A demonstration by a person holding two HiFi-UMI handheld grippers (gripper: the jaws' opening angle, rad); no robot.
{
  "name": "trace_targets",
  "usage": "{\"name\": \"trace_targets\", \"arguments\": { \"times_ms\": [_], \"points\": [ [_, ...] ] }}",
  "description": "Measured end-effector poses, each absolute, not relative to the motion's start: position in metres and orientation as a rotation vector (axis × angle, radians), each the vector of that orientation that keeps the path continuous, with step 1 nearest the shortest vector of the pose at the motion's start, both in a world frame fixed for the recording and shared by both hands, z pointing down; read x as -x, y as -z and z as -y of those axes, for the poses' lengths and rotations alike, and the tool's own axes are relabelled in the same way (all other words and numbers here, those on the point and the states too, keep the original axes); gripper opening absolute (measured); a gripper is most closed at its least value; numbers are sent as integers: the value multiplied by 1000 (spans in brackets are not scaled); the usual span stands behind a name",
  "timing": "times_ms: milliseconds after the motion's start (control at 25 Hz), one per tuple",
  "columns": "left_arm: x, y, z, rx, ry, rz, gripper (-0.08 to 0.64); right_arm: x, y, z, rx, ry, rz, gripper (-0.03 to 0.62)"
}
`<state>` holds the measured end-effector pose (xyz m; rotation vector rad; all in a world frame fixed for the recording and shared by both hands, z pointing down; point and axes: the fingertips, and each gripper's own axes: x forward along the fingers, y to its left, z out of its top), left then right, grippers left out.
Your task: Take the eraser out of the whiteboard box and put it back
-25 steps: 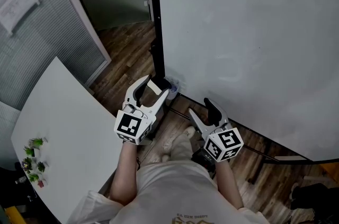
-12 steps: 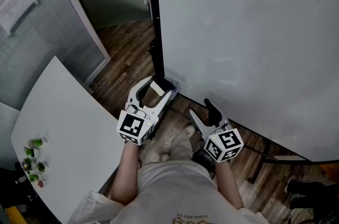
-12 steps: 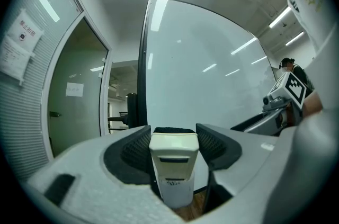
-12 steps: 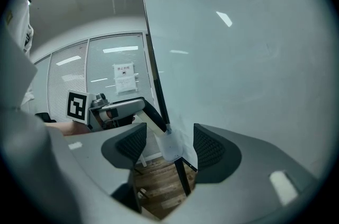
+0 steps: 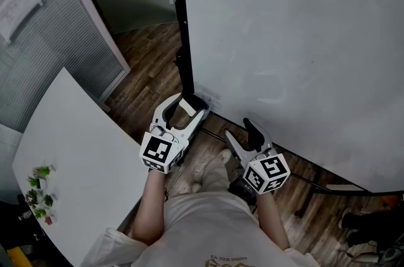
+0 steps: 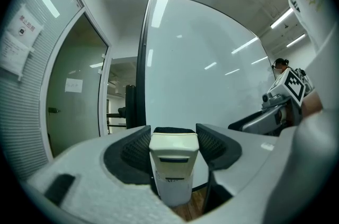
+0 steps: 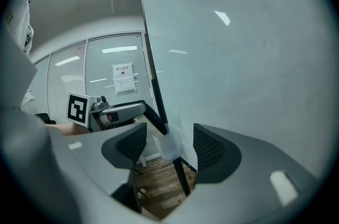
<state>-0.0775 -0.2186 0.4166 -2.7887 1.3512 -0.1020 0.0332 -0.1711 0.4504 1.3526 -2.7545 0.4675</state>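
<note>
My left gripper [image 5: 182,109] is shut on a cream eraser [image 5: 187,106] and holds it level, just left of the small translucent whiteboard box [image 5: 203,100] at the board's lower left corner. In the left gripper view the eraser [image 6: 172,164] stands upright, clamped between both pads [image 6: 139,148], its black felt facing the whiteboard [image 6: 201,74]. My right gripper [image 5: 243,133] hangs open and empty lower right of the box. The right gripper view looks past its open jaws [image 7: 169,146] to the box [image 7: 170,149] and the left gripper [image 7: 114,112] reaching in with the eraser [image 7: 152,123].
The large whiteboard [image 5: 303,38] fills the right, on a black frame post [image 5: 180,26] with a foot bar [image 5: 315,183] along the wooden floor. A white table [image 5: 69,152] with small plants [image 5: 38,190] stands at the left. A glass partition [image 5: 57,38] lies behind it.
The left gripper with the eraser has edged slightly toward the box. The right gripper has kept still.
</note>
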Motion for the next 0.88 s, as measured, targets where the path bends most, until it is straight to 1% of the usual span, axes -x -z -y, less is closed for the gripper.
{"name": "trace_targets", "arguments": {
  "times_ms": [880],
  "points": [
    [76, -446, 237, 2845, 153, -1353, 265, -31, -466, 187, -1335, -477, 2718, 278]
  ]
}}
